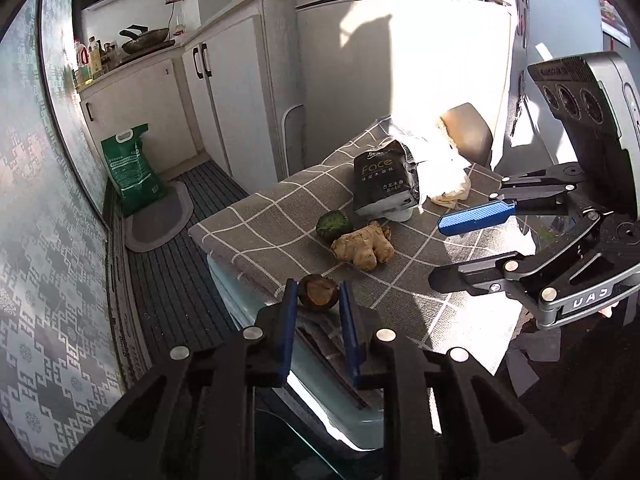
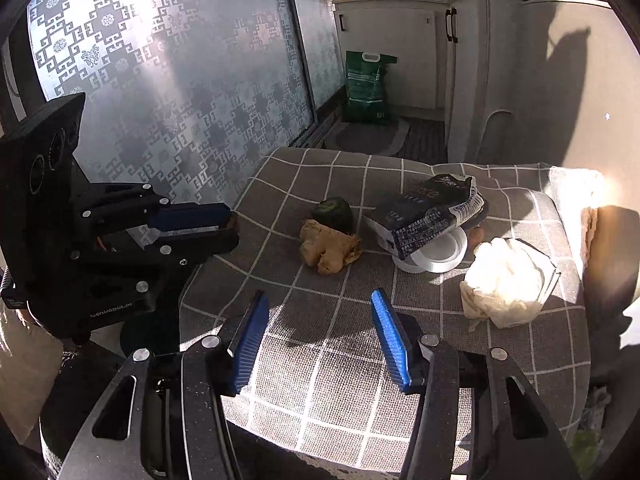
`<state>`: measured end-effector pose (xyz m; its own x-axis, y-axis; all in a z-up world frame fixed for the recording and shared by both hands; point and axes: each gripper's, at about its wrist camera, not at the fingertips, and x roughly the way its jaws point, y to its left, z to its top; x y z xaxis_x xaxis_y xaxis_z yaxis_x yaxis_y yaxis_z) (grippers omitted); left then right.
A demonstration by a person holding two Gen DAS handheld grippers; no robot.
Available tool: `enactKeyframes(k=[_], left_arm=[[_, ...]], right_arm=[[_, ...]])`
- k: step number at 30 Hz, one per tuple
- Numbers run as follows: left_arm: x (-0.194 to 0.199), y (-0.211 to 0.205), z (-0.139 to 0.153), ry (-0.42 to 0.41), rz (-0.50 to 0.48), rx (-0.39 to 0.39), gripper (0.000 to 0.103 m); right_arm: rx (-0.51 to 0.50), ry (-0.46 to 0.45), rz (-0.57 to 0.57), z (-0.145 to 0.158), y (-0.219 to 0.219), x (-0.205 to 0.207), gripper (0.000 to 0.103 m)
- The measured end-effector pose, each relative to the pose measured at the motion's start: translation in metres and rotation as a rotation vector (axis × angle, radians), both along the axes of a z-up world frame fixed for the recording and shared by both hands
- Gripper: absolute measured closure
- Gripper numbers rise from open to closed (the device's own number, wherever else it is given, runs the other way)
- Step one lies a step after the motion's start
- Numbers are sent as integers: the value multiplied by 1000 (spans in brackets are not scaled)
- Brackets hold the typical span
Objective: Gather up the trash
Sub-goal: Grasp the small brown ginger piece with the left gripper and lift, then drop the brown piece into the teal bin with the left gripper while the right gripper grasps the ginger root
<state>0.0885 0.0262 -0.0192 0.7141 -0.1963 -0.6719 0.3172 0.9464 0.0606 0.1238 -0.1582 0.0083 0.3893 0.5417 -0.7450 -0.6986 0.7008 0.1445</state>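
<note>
My left gripper (image 1: 318,286) is shut on a small brown round husk (image 1: 318,294), held just past the near left edge of the table; the right wrist view shows the same gripper (image 2: 233,223) side on. My right gripper (image 2: 319,296) stands open above the grey checked tablecloth (image 2: 320,364) with nothing between its blue pads; it also enters the left wrist view (image 1: 436,252) from the right. A piece of ginger (image 2: 326,248) and a dark green round fruit (image 2: 334,210) lie mid-table. A crumpled white wad (image 2: 506,282) lies to the right.
A black tissue pack (image 2: 428,216) leans on a white ring-shaped roll (image 2: 436,258). A chair back (image 1: 468,132) stands at the table's far side. A green sack (image 1: 132,168) leans by white cabinets (image 1: 224,96). A light-blue object (image 1: 340,412) sits below the table edge.
</note>
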Motion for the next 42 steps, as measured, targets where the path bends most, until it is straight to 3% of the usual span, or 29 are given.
enactKeyframes(k=[9, 18, 20, 28, 29, 42], left_arm=[[-43, 14, 10, -40, 142, -69, 80], [-78, 34, -7, -32, 272, -140, 80], [-86, 36, -12, -37, 304, -124, 80], [-115, 66, -30, -25, 460, -128, 80], [-118, 71, -32, -23, 476, -125, 80], [-133, 110, -58, 41, 568, -132, 80]], right_arm=[[-31, 21, -24, -16, 22, 9, 55], [-56, -11, -94, -19, 40, 22, 57], [-57, -17, -111, -19, 44, 26, 63], [-58, -20, -109, -16, 50, 24, 64], [-54, -24, -106, -13, 50, 21, 70], [-64, -85, -65, 6, 56, -5, 71]])
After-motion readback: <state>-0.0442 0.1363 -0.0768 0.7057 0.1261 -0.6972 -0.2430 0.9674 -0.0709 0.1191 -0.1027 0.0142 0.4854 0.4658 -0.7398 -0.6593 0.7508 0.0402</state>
